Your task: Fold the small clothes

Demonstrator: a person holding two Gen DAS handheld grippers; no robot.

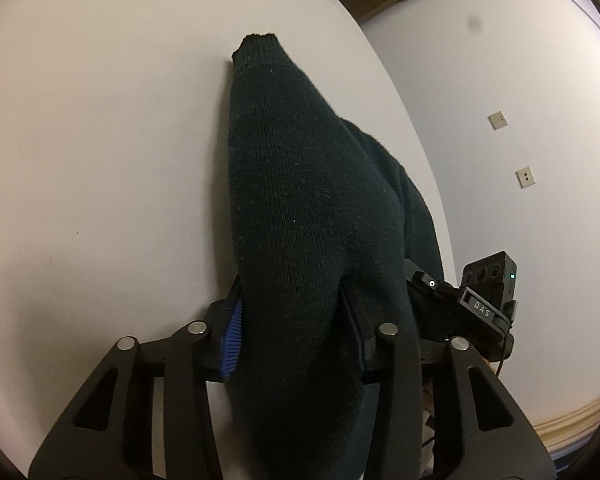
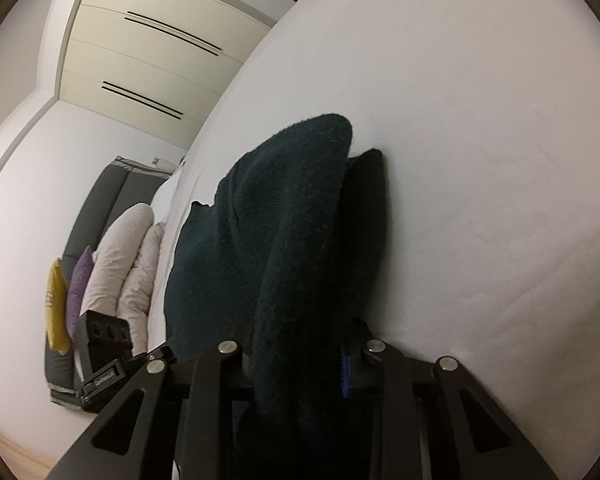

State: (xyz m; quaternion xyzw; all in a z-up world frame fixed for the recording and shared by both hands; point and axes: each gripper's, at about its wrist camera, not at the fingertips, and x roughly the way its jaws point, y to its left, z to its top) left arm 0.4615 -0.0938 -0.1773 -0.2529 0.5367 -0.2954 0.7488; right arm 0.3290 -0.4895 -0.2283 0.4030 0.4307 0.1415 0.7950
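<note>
A: Left wrist view first; what does the left tool (image 1: pixel 292 328) have?

B: Its blue pads (image 1: pixel 231 340) sit on either side of a dark green knitted garment (image 1: pixel 300 200), closed in on the bunched cloth; the piece runs forward from the pads across the white surface (image 1: pixel 100 160), its narrow ribbed end lying far out on the top; a second lobe of the same knit drapes off to the right, towards the other tool's camera block (image 1: pixel 490 280).

A: So how should the fold go from here?

B: I would judge the cloth is being carried over; keep the grip firm, keep the far end dragging flat on the surface so it does not roll, and lay the held edge down square over the lower layer before letting go.

A: And the right wrist view?

B: The right tool (image 2: pixel 300 360) is likewise closed on the garment (image 2: pixel 284 240); one blue pad (image 2: pixel 346 372) shows at the right, the other is hidden by knit; the cloth humps up ahead of the fingers and rests against the surface (image 2: pixel 480 160); a sofa with cushions (image 2: pixel 112 256) stands beyond the edge.

A: Any caution?

B: Both tools should travel together at the same height; thick knit will likely sag between them, so light tension helps; part the pads only once the layers lie aligned.
</note>
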